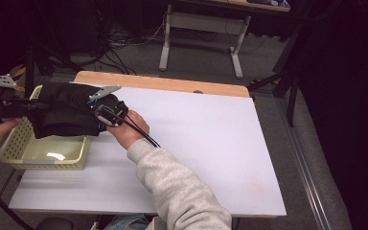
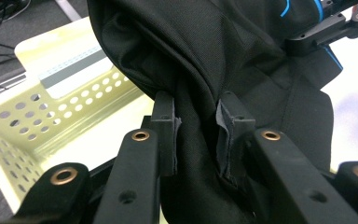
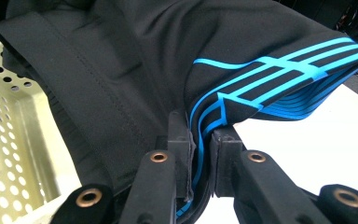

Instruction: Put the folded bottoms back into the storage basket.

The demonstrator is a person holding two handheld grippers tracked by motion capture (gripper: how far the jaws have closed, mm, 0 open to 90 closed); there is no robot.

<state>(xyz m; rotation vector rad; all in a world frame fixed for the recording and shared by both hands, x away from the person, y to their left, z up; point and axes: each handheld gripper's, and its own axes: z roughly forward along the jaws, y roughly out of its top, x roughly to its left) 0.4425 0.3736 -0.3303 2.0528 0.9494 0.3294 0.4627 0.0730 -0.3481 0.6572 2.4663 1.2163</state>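
Over basket (image 1: 38,155) at tabletop's left edge: garment (image 1: 62,115) slung between left gripper (image 2: 198,116) and right gripper (image 3: 201,135), each pinching a fold, for lowering in.

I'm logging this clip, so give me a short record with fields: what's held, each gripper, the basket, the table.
held item: black garment with blue stripes, folded, hanging over the basket
left gripper: shut on the garment's plain black fabric
right gripper: shut on the blue-striped edge
basket: pale yellow, perforated, at the table's left edge, inside looks bare
table: white top, wooden strip at the far edge
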